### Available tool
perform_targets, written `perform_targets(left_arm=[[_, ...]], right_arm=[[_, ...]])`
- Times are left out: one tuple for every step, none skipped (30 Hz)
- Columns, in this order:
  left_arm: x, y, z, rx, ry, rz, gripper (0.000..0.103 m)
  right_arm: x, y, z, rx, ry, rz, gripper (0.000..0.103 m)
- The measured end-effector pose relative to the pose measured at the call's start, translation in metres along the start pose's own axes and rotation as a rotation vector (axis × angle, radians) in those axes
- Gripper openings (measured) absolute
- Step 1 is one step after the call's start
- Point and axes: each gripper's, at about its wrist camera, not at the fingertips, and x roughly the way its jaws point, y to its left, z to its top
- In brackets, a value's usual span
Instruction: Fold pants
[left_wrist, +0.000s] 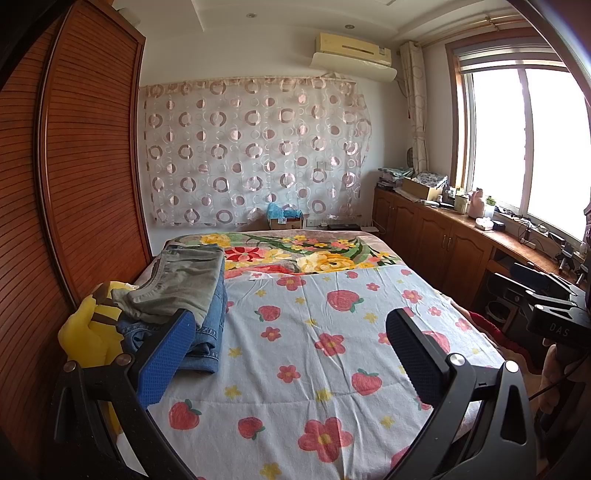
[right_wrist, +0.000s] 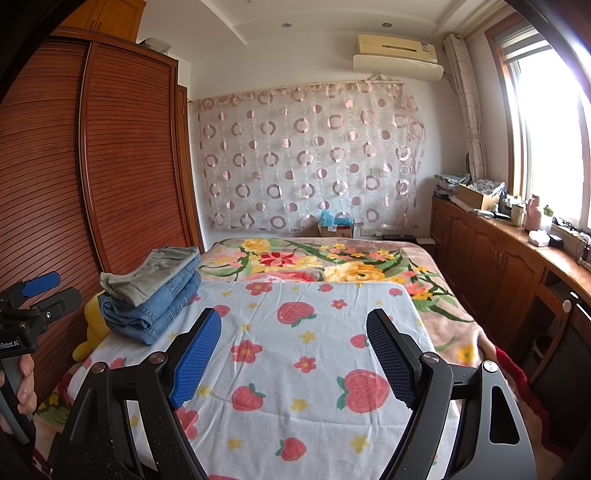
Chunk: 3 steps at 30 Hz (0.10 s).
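Lettering "DAS" marked the right gripper's body at three o'clock in the left wrist view. Folded pants (right_wrist: 151, 295) lay stacked at ten o'clock from the left gripper (left_wrist: 288, 354) and right gripper (right_wrist: 293, 354), both wide open, empty.

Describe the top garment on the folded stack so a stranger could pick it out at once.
Start at the tall slatted reddish-brown wooden wardrobe, then drop to the bed edge beside it, where a folded stack sits on the strawberry-print white sheet. The grey-green folded pants lie on top; the blue denim jeans are beneath, and a yellow plush toy lies beside the stack.
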Motion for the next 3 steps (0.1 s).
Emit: perform_targets(left_arm=[[-0.0002,0.0006,0.0001,0.000,0.000,0.000,0.103],[0.0000,0.0003,-0.0001,0.000,0.000,0.001,0.103],[0.0001,0.0001,-0.0003,0.000,0.000,0.000,0.103]], right_arm=[[0.0000,-0.0001,0.0000,0.000,0.000,0.001,0.083],[0.0002,-0.0007,0.0004,0.001,0.000,0.001,0.083],[0.0003,-0.0007,0.0005,0.002,0.000,0.002,0.083]])
